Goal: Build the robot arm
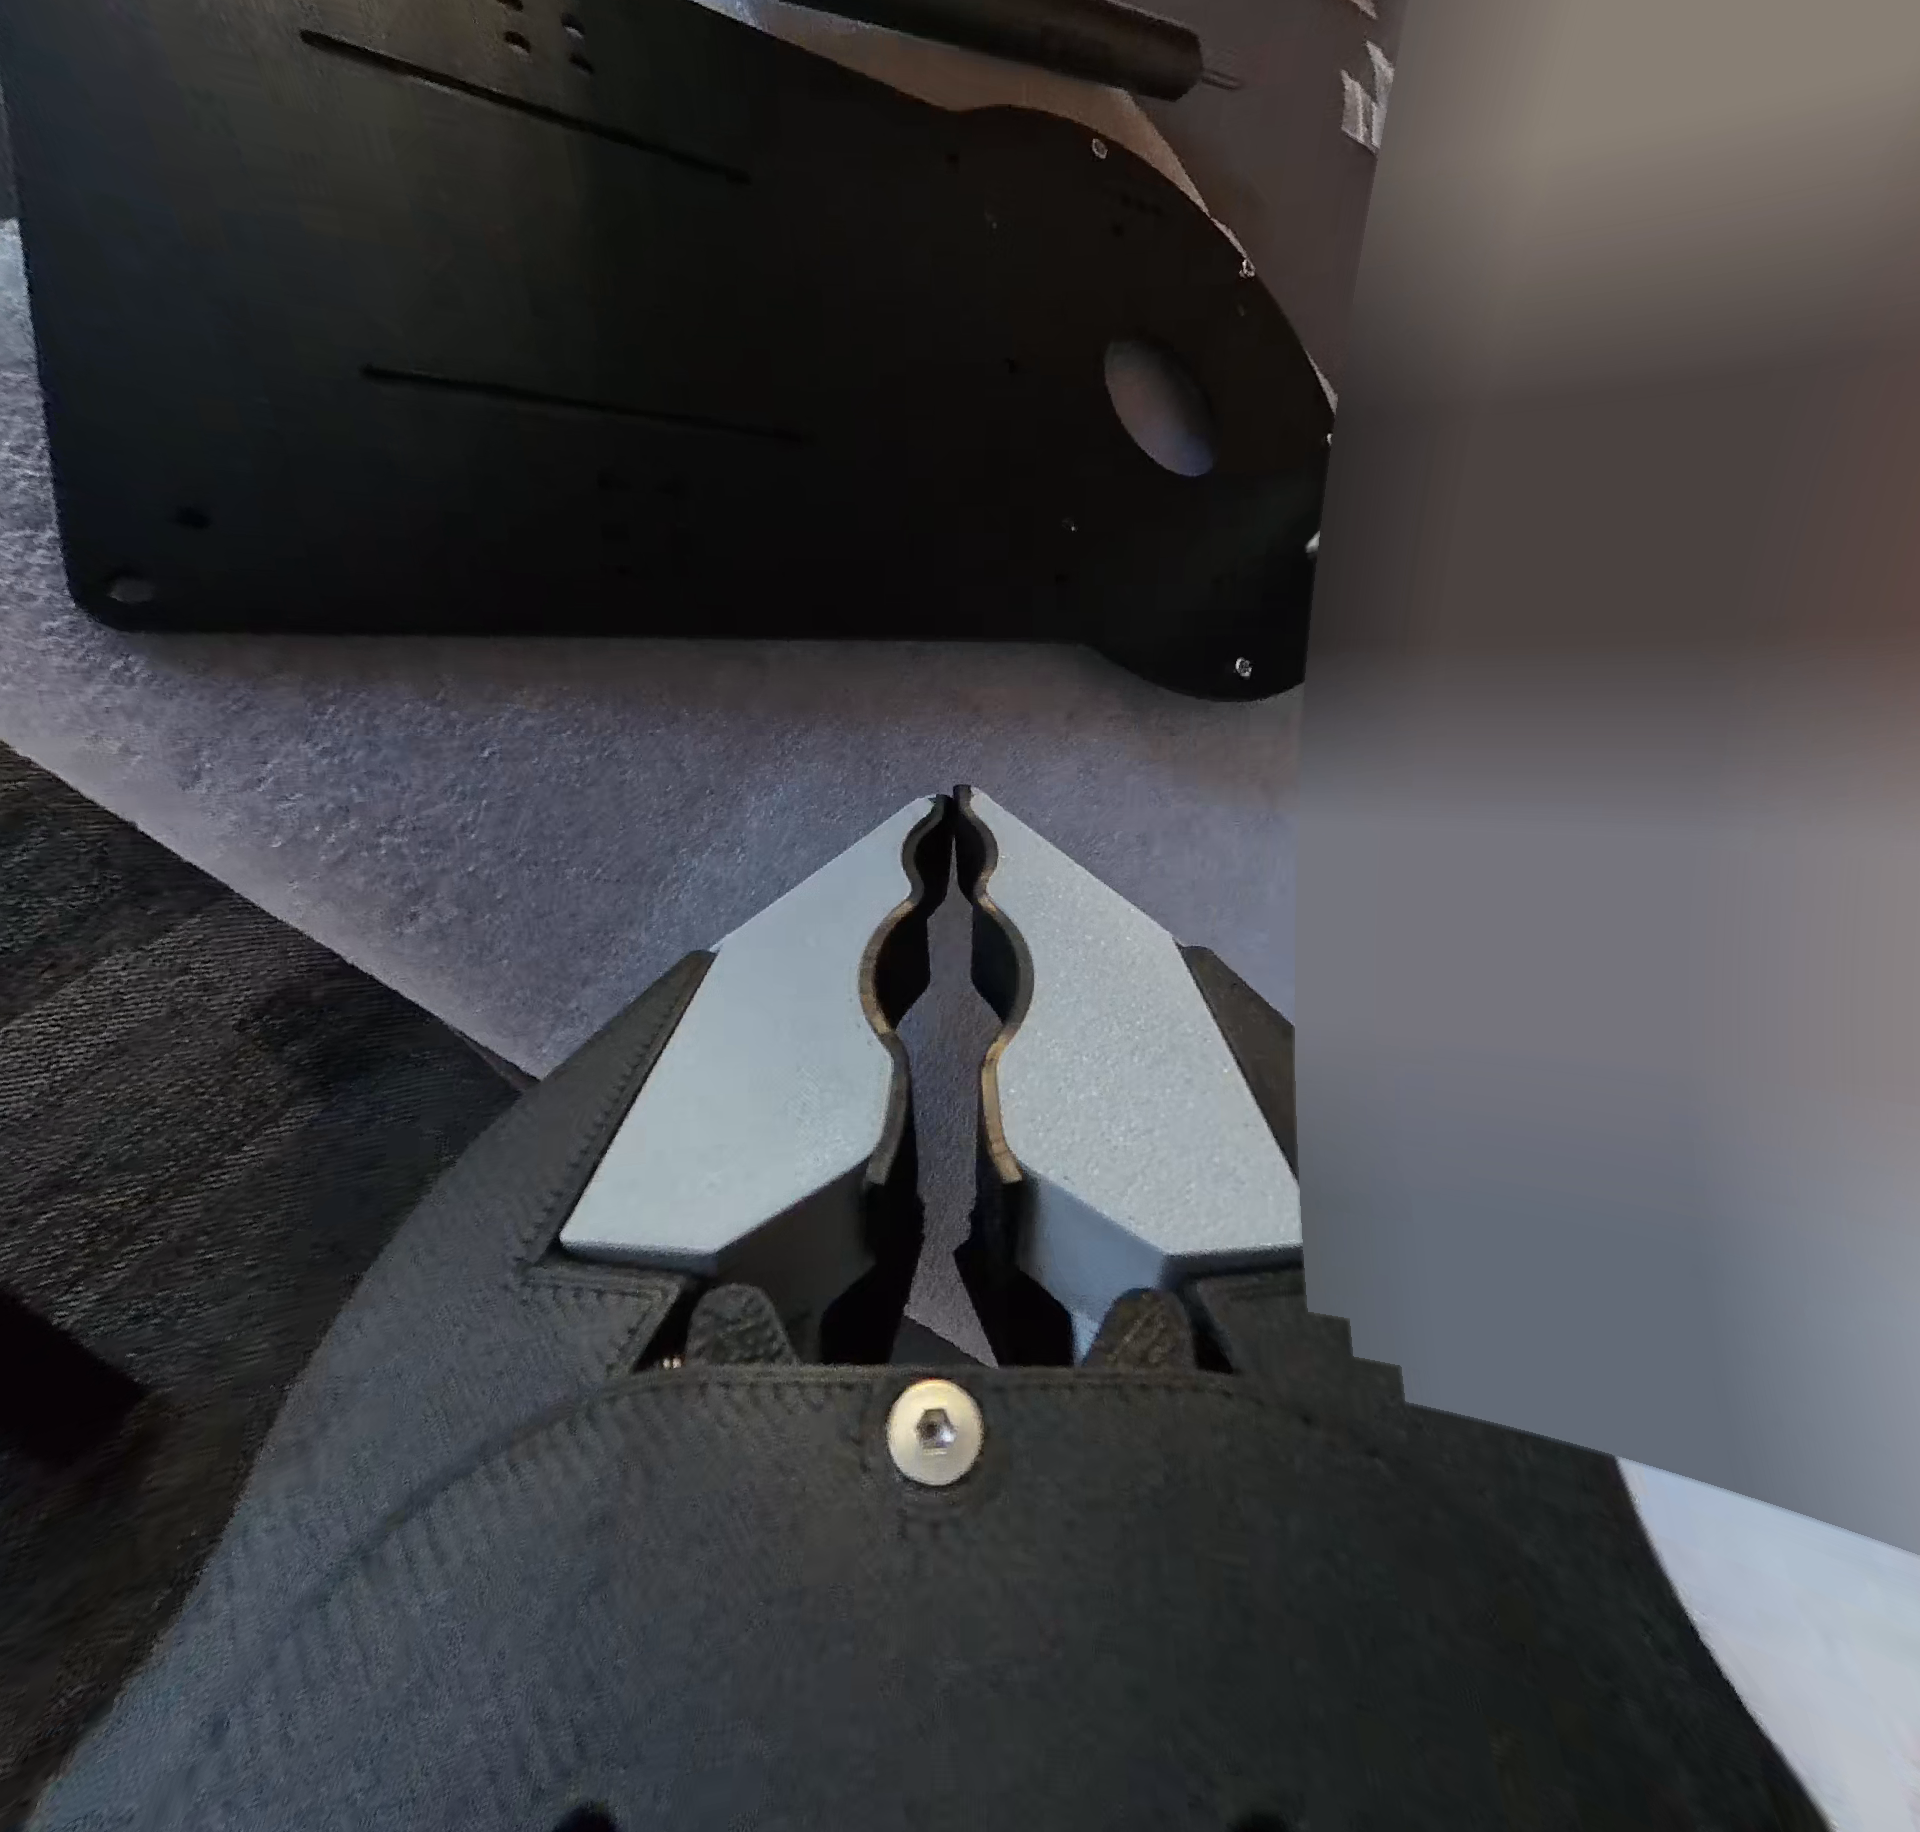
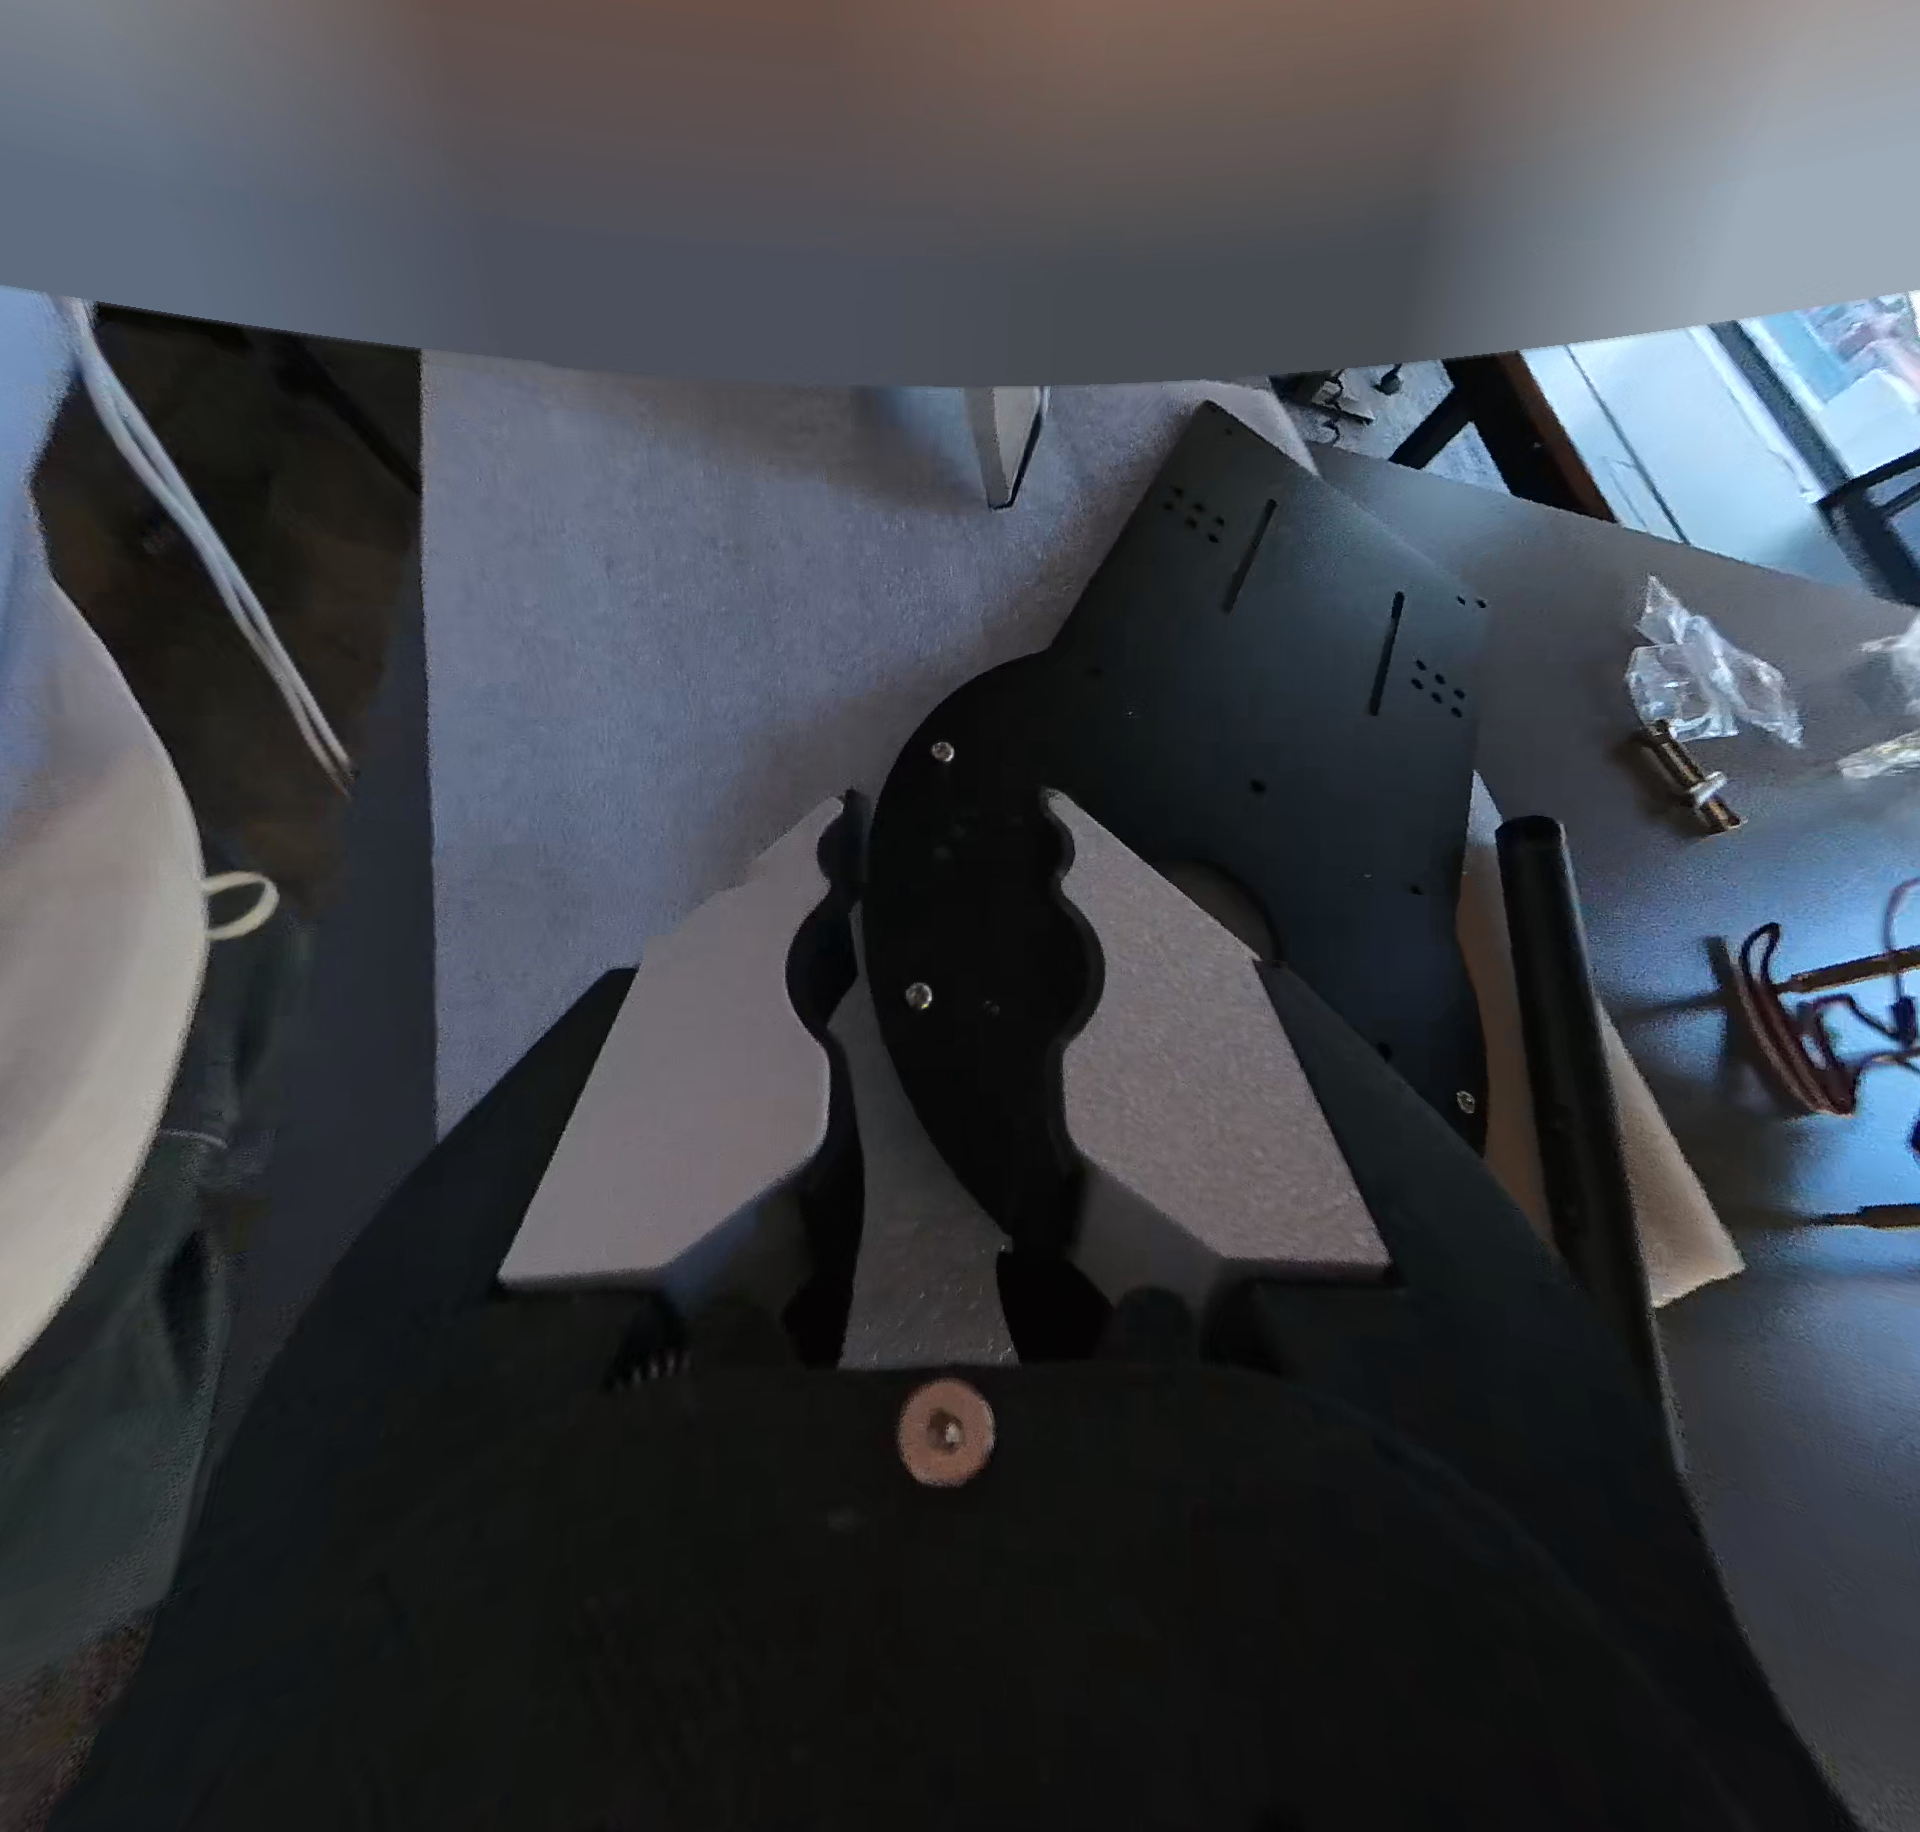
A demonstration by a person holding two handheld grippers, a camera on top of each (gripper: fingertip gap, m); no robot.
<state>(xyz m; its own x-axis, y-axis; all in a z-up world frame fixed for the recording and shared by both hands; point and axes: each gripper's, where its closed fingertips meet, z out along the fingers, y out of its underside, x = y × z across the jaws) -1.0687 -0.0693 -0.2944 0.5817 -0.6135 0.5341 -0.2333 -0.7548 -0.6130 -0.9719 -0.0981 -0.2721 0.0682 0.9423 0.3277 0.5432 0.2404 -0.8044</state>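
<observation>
A flat black plate (image 1: pixel 623 328) with slots, small holes and one round hole lies on a grey foam sheet (image 1: pixel 468 774). My left gripper (image 1: pixel 956 803) is shut and empty, its tips touching over the foam just short of the plate's near edge. In the right wrist view my right gripper (image 2: pixel 951 821) is open. The rounded end of the same plate (image 2: pixel 1299 743) sits between its jaws, and the right finger overlaps the plate. I cannot tell if the fingers touch it.
A black tube (image 2: pixel 1548 1003) lies beside the plate; it also shows in the left wrist view (image 1: pixel 966 6). Clear plastic bags (image 2: pixel 1704 681), a metal bolt (image 2: pixel 1683 774) and red wires (image 2: pixel 1787 1034) lie to the right. White cables (image 2: pixel 239 619) hang at left.
</observation>
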